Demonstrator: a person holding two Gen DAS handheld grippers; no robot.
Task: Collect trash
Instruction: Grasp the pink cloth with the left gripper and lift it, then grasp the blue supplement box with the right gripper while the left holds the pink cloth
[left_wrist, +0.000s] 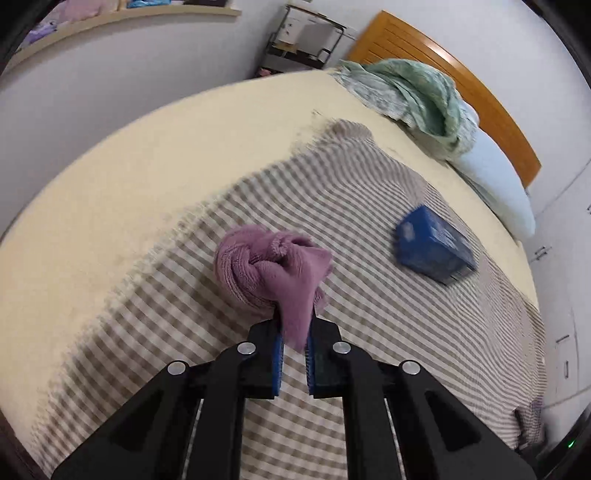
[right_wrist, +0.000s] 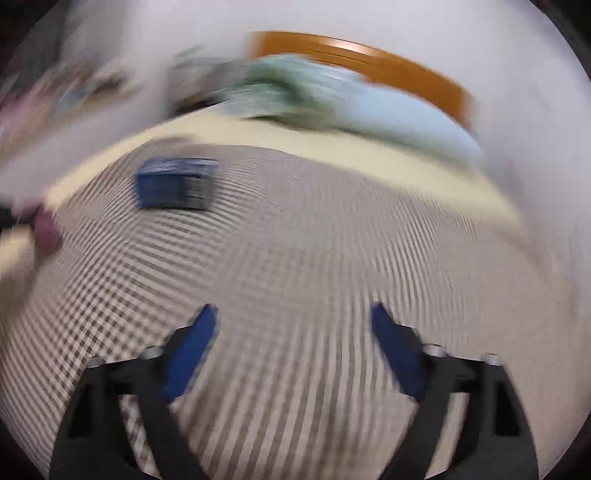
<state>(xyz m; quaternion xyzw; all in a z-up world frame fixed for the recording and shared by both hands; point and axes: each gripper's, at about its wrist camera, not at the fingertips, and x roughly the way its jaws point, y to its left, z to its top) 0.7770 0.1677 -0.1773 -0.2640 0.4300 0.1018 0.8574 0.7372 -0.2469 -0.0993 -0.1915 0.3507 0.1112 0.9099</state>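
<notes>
The left gripper (left_wrist: 294, 332) is clamped on a crumpled purple cloth (left_wrist: 271, 269): a tail of the fabric is pinched between the two blue pads (left_wrist: 277, 354), and the bunched bulk of the cloth stands out past the fingertips toward 12 o'clock, seen against the checked blanket (left_wrist: 184, 314) that covers the near part of the bed (left_wrist: 129, 166). In the left wrist view a blue box (left_wrist: 432, 245) lies on that blanket toward 2 o'clock of the cloth, well apart from it. Farther off, near 1 o'clock, a rumpled green cover (left_wrist: 413, 96) is heaped against a pale blue pillow (left_wrist: 495, 177) in front of the orange wooden headboard (left_wrist: 443, 62), and a curved shelf (left_wrist: 122, 22) runs along the wall at 11 o'clock. The right wrist view is heavily smeared. The right gripper (right_wrist: 291, 314) has its jaws spread wide with nothing between them, only the checked blanket below. From there the blue box (right_wrist: 177, 184) sits at about 10 o'clock, far from the fingertips, and a purplish blur at the left edge near 9 o'clock is too smeared to tell what it is.
</notes>
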